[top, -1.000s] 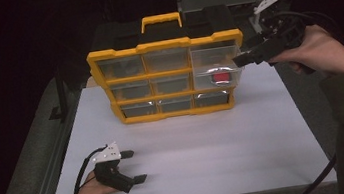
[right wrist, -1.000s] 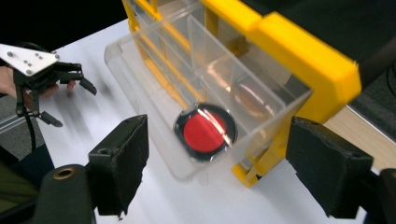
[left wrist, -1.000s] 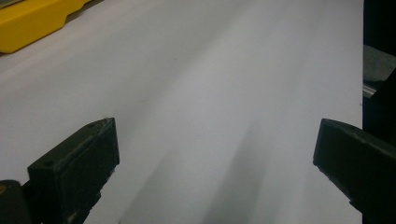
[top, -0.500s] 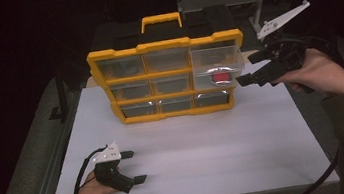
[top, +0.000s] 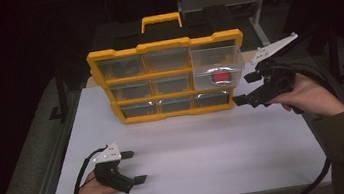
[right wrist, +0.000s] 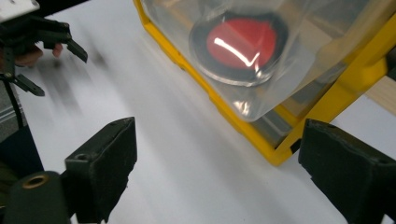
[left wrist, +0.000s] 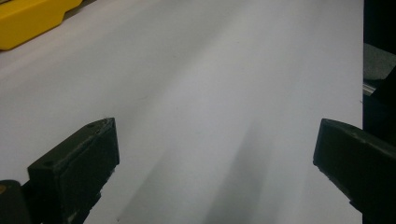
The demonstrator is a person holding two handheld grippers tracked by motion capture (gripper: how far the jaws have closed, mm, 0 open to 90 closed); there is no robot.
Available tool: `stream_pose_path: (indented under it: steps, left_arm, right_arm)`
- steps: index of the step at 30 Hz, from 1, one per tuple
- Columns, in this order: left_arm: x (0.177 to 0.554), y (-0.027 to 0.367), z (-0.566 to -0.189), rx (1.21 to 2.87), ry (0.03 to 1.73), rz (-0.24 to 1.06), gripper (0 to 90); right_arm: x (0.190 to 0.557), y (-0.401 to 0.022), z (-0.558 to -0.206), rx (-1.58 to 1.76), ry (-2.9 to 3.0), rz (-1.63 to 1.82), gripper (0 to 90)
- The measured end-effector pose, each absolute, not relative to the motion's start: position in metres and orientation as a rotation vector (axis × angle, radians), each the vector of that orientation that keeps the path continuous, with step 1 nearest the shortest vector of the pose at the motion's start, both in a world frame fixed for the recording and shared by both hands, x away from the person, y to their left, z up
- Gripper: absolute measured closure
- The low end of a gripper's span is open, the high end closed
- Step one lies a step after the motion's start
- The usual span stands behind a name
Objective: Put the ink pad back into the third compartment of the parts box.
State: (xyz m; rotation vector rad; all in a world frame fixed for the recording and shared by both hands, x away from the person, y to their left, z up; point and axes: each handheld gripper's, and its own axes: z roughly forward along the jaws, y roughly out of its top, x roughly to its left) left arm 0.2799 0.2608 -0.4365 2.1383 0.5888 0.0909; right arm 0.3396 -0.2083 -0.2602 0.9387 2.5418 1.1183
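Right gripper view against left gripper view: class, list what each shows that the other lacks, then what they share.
Right gripper view alone: a round red disc with a black rim behind the clear drawer front, and the left gripper farther off, with nothing between the right gripper's open jaws. Left gripper view alone: its own open jaws over bare table. Shared: the white tabletop and the yellow plastic organiser.

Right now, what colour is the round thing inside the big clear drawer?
Red, with a dark ring around it. The round thing shows best in the right gripper view.
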Motion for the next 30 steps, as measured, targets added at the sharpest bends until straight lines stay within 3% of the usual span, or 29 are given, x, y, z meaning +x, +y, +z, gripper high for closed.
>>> stream_pose_path:
  steps: [30]
  left_arm:
    - [0.279,0.261,-0.437,2.135,0.589,0.093,0.0]
  right_arm:
    - [0.300,-0.187,-0.378,0.933,2.493,1.163,2.8]
